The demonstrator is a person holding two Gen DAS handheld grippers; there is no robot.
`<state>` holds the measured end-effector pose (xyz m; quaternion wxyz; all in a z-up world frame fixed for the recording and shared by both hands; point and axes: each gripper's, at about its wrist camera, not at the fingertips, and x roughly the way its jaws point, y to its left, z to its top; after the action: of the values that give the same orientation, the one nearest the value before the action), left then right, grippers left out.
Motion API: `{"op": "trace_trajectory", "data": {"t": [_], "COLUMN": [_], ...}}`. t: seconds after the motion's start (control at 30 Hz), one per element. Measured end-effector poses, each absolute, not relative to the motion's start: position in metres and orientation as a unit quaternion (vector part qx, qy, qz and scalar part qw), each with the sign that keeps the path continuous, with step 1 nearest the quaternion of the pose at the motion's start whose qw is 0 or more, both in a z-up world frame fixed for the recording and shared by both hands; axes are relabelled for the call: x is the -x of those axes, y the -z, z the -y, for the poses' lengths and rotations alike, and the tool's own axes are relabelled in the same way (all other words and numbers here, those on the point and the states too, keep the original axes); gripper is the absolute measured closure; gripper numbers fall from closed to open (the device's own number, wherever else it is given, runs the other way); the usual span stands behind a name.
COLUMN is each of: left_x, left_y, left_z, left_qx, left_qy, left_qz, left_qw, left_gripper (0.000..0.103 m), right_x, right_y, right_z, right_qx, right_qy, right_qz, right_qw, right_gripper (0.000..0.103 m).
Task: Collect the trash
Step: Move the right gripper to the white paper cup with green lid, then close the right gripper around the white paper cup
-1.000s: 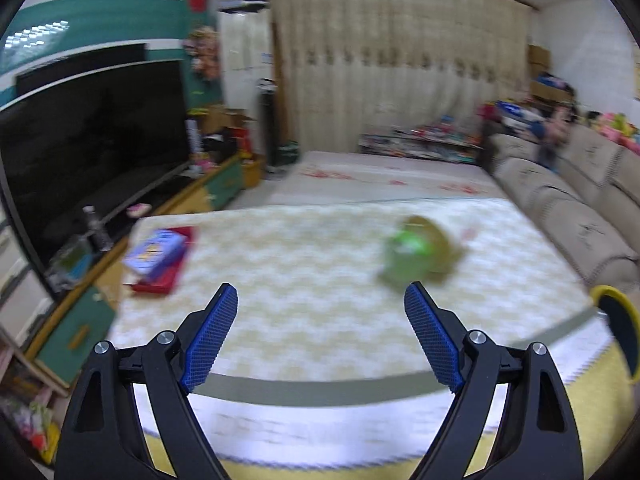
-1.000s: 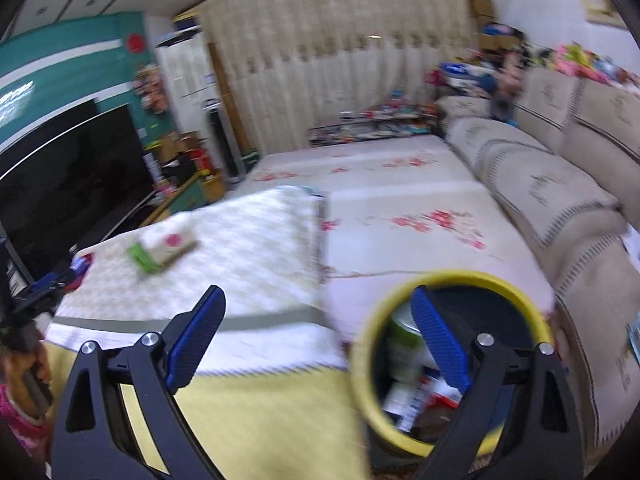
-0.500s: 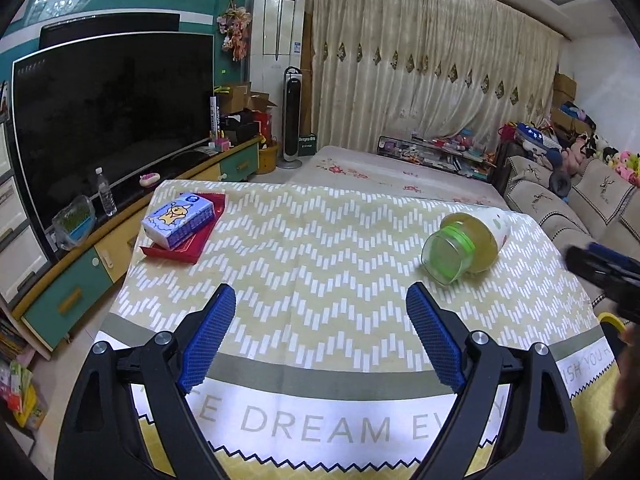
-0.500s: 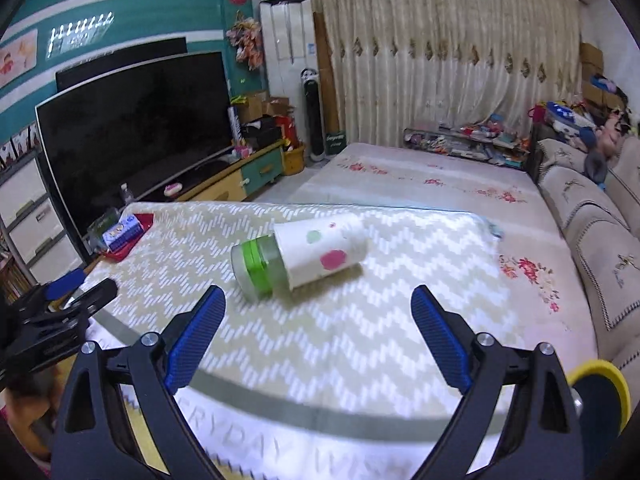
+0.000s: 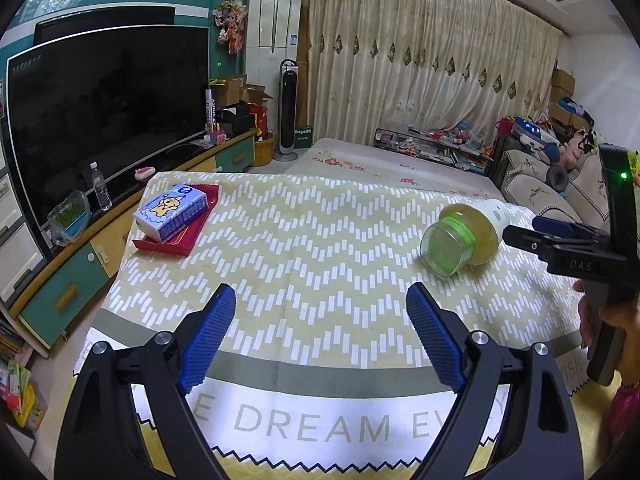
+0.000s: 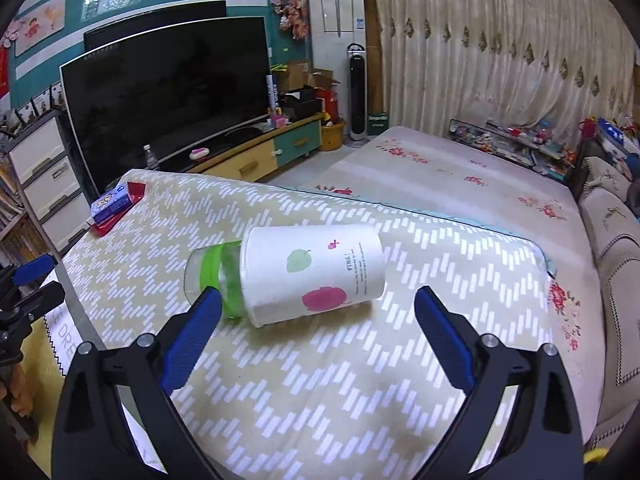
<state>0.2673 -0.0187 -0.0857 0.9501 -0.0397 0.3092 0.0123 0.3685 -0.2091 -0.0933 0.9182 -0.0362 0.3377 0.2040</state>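
Since a second ago the right gripper [image 6: 316,340] has swung away from the yellow-rimmed bin it then looked into and now faces the table, and the blur in the left view has cleared.

Going left to right in the left wrist view: a red tray [image 5: 182,228] sits at the far left of the table, carrying a blue tissue pack [image 5: 170,211] (soft plastic wrap, a cartoon on top), kept there as household goods, I judge, not trash. The tablecloth [image 5: 312,248] is flat, matte fabric with a pale zigzag weave and a printed white border nearest the camera. The left gripper [image 5: 320,336] hangs over the near edge, its blue textured pads spread wide with nothing between them, apparently waiting.

Further right lies the cup [image 6: 288,276], the task's thing: a clear plastic cylinder with a green band, wrapped in a white paper sleeve printed with fruit, tipped on its side toward the far right of the table. It looks light and smooth, and likely to roll. The right gripper points down at it with its jaws wide apart and empty, the left pad just in front of the green band, the right pad off beyond the sleeve's far end, so it straddles the cup lengthwise rather than across its narrower body.
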Motion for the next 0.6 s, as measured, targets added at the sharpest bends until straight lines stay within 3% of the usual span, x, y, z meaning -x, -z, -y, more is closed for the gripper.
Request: {"op": "trace_trajectory", "data": {"t": [0.6], "left_x": [-0.272], "left_y": [0.092], "left_z": [0.026], "left_qx": [0.030], "left_qy": [-0.003], "left_qz": [-0.319], "left_qw": [0.947], "left_gripper": [0.017], "right_x": [-0.396], "right_y": [0.107], "right_z": [0.208], "right_qx": [0.023], "right_qy": [-0.258], "right_qz": [-0.351], "right_qw": [0.900], "right_gripper": [0.008]}}
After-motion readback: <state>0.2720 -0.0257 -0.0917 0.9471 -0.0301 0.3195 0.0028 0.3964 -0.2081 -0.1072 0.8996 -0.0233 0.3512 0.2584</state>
